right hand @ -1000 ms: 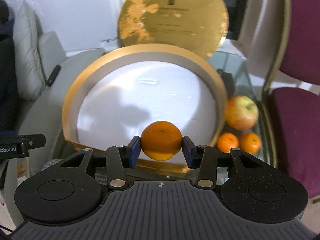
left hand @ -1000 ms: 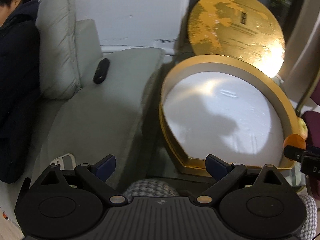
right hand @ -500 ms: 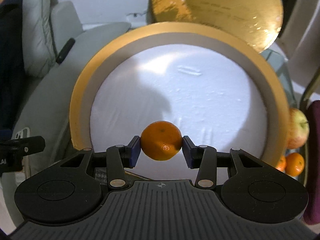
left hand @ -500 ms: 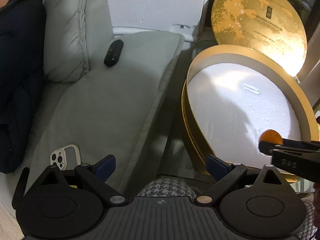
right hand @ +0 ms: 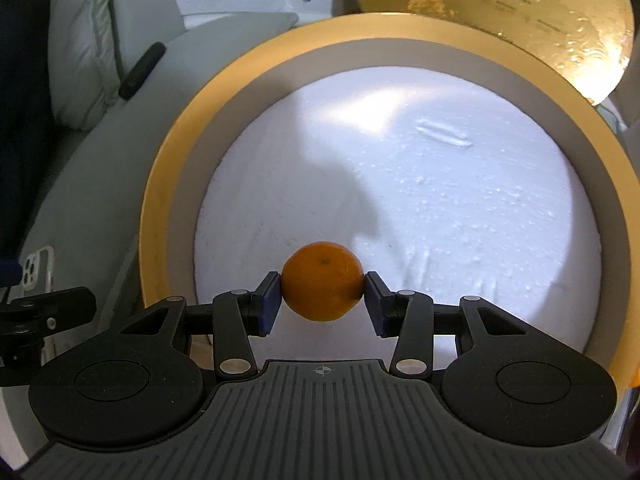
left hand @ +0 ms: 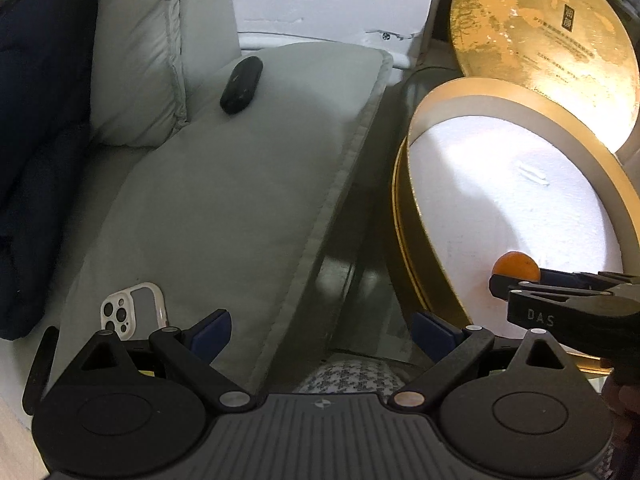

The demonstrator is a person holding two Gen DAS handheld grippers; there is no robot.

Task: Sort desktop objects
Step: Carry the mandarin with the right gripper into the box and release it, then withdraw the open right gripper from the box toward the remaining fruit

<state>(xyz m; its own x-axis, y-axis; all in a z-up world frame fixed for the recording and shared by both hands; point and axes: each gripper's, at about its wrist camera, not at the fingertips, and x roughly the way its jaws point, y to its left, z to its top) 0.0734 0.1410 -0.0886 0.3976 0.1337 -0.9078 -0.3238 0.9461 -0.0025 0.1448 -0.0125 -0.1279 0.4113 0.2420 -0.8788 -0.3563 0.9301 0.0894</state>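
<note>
In the left wrist view, the left gripper [left hand: 320, 330] hangs with its jaws wide apart and nothing between them, off the near left side of the round gold box [left hand: 404, 216], while the right gripper [left hand: 516, 278] reaches in over that box's white floor with the orange [left hand: 515, 264]. In the right wrist view, the right gripper [right hand: 322, 298] is clamped on the orange [right hand: 322, 286] at its widest girth, above the near part of the gold box [right hand: 160, 184]. The fruit looks light, firm yet bruisable and apt to roll, so that grip across the middle seems right.
</note>
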